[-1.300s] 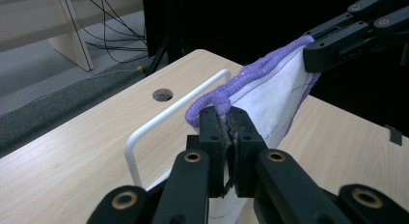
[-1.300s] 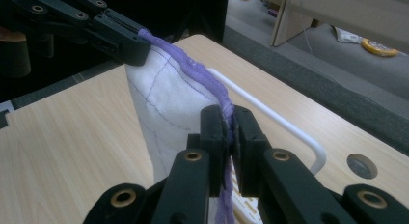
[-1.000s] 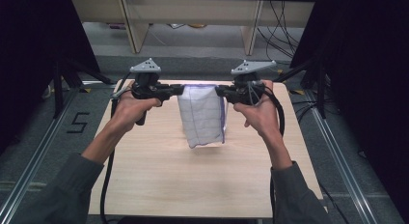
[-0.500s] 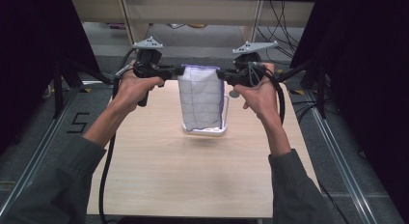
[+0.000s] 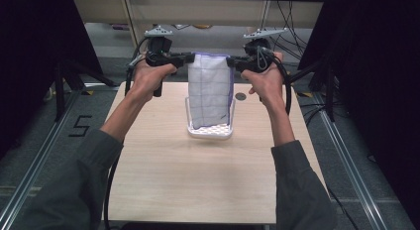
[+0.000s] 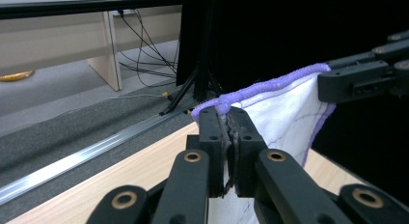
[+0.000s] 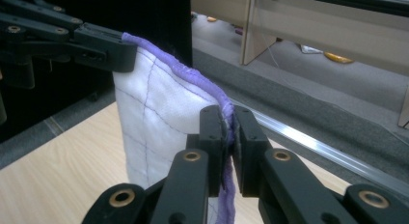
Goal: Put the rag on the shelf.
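Both tools are gripping the top corners of the white cloth [image 5: 210, 93] w/ purple hem, holding it stretched & hanging above the desk [image 5: 163, 175]. Left tool [image 5: 188, 57] is clamping the hem corner; in the left gripper view its jaws are pressing nearly together w/ purple edging [image 6: 226, 108] squeezed between them. Right tool [image 5: 232, 62] is doing the same at the other corner; in the right gripper view the hem [image 7: 226, 113] is running down between its closed jaws. The cloth's lower edge is dangling inside or just in front of the small clear basket [image 5: 209, 131] at mid-desk; can't tell which from the high view.

Risks from here, as I'm judging them:
- Grip is sitting only on the hem edge at both corners, so a tug sideways could be pulling a corner out → cloth swinging from one tool.
- If the hands are drifting apart, tension is going up & slip is getting likelier; drifting together, the cloth is sagging & bunching.
- The hanging end could be catching the basket rim & dragging or tipping it, since the basket looks light.
- Lowering unevenly would be dropping the cloth half over the wall instead of in.
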The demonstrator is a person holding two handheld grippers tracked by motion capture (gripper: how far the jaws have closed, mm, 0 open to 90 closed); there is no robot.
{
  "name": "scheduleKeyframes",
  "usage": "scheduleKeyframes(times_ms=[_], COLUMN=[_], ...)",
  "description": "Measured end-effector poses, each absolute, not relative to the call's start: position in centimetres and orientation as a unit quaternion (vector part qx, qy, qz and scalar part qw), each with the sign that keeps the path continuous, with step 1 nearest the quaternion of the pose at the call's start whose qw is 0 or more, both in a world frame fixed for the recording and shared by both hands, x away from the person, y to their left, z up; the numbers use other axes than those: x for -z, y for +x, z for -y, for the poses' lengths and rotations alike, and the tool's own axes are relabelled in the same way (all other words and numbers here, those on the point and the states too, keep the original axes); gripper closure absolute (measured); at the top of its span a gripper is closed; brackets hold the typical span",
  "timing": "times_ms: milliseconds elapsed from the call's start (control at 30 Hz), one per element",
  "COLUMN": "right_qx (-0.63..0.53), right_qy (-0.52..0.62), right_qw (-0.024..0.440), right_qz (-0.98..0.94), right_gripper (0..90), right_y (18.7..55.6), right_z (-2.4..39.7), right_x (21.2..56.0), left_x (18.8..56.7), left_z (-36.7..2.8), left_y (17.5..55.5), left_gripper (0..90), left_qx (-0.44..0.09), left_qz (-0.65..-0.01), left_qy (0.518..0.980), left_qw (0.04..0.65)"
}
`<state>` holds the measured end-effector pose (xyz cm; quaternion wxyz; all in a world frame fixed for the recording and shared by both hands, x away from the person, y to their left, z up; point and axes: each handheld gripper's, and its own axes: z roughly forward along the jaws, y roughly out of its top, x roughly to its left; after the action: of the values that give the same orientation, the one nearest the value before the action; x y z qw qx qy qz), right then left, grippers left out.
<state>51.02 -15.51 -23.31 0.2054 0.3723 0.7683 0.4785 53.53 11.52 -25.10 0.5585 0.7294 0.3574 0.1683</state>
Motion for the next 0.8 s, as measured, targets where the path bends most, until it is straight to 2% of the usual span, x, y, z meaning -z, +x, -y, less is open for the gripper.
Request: scheduleKeyframes(times_ms=[167,467,800], right_qx=[-0.486,-0.459,-0.415], right_qy=[0.39,0.415,0.448], right_qw=[0.197,0.217,0.219], right_qz=[-0.757,-0.755,-0.761], right_gripper=[84.2,83.9,83.5], right_y=[52.7,55.6,57.3], right_z=[15.5,14.7,13.9], right_x=[24.3,26.5,29.1], left_x=[25.9,28.6,30.8], left_z=[-11.2,-11.0,-10.7], left_y=[55.3,58.3,59.4], left_gripper=[85.1,84.9,84.3], left_qx=[-0.177,-0.177,-0.163], left_qz=[-0.364,-0.38,-0.385], left_qy=[0.733,0.732,0.742], left_qw=[0.547,0.538,0.523])
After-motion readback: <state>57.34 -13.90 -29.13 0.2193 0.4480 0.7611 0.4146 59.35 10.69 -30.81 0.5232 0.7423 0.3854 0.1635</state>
